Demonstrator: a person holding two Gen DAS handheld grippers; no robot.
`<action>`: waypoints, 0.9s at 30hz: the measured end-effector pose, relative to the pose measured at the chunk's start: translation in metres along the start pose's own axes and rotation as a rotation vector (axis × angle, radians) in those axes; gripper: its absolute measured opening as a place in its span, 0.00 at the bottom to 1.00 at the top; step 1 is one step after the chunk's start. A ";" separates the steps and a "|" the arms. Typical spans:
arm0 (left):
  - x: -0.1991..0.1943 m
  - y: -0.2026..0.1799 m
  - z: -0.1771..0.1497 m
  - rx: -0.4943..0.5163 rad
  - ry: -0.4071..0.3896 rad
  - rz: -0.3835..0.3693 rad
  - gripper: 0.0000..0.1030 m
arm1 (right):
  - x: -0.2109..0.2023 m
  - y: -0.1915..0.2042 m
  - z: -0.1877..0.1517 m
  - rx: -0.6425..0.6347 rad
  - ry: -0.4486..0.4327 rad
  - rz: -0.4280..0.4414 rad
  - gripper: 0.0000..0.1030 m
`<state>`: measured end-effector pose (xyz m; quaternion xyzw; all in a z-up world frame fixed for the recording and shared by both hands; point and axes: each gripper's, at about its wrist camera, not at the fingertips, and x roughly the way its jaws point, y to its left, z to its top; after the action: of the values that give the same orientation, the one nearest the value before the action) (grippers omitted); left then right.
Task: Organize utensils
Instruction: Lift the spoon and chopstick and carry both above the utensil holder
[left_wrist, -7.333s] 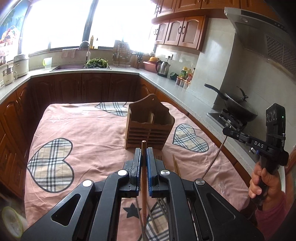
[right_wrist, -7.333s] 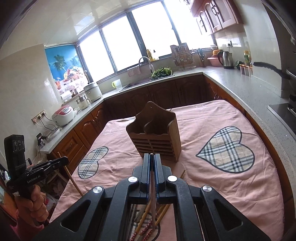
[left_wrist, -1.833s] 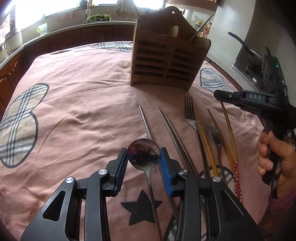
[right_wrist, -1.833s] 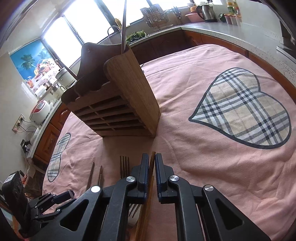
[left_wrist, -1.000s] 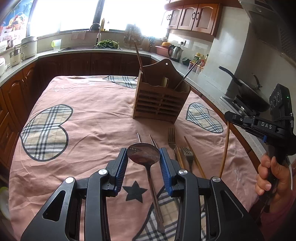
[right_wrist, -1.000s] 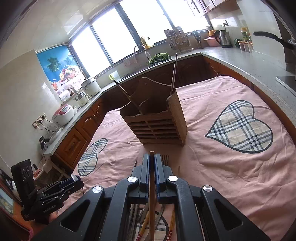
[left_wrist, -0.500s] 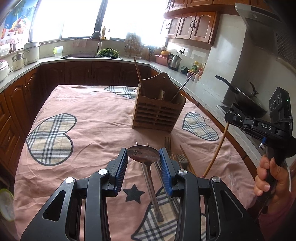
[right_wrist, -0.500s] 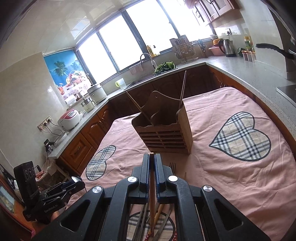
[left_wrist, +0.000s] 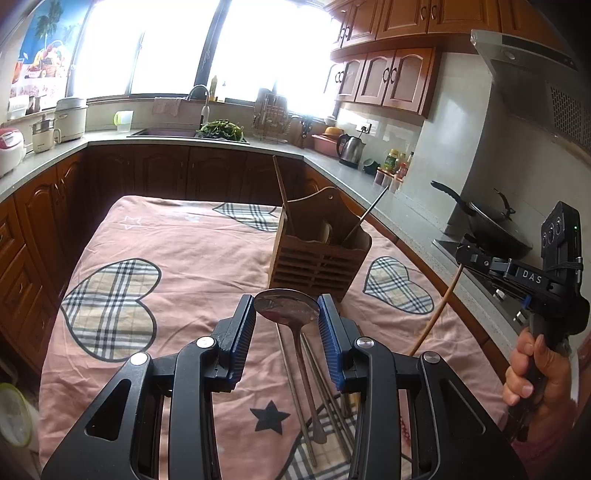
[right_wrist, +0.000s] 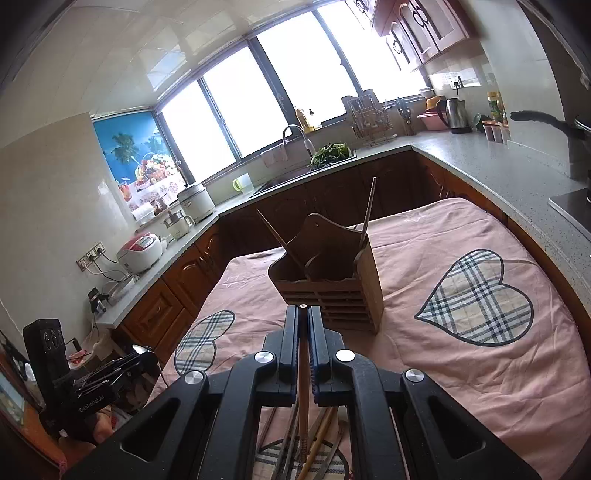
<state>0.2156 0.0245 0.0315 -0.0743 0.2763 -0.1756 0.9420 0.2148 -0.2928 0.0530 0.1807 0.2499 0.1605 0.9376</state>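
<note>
My left gripper (left_wrist: 287, 317) is shut on the bowl of a metal spoon (left_wrist: 287, 309), held above the pink tablecloth (left_wrist: 192, 254); its handle hangs down. My right gripper (right_wrist: 303, 325) is shut on a wooden chopstick (right_wrist: 303, 373), which also shows in the left wrist view (left_wrist: 436, 317). The wooden utensil holder (left_wrist: 319, 254) stands ahead at mid-table with two sticks leaning in it; it also shows in the right wrist view (right_wrist: 332, 280). Several more utensils (left_wrist: 325, 387) lie on the cloth below the grippers.
The table edge runs close to the counter (left_wrist: 406, 229) on the right, with a wok (left_wrist: 491, 225) on the stove. Cabinets (left_wrist: 166, 173) and a sink (left_wrist: 166, 131) stand behind the table. The right gripper's body (left_wrist: 532, 280) shows at the right.
Both grippers have risen and tilted up a little, the spoon and the chopstick still held. The holder looks slightly farther below.
</note>
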 end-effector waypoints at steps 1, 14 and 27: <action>0.000 0.000 0.003 0.000 -0.007 0.002 0.32 | -0.001 -0.001 0.002 0.000 -0.007 0.001 0.05; 0.017 -0.003 0.061 0.015 -0.121 0.040 0.32 | -0.003 -0.002 0.042 -0.021 -0.117 -0.022 0.05; 0.067 -0.010 0.134 -0.011 -0.247 0.062 0.32 | 0.019 -0.015 0.111 -0.022 -0.262 -0.054 0.05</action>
<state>0.3384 -0.0036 0.1131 -0.0920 0.1613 -0.1345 0.9734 0.2918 -0.3271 0.1293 0.1829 0.1281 0.1131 0.9682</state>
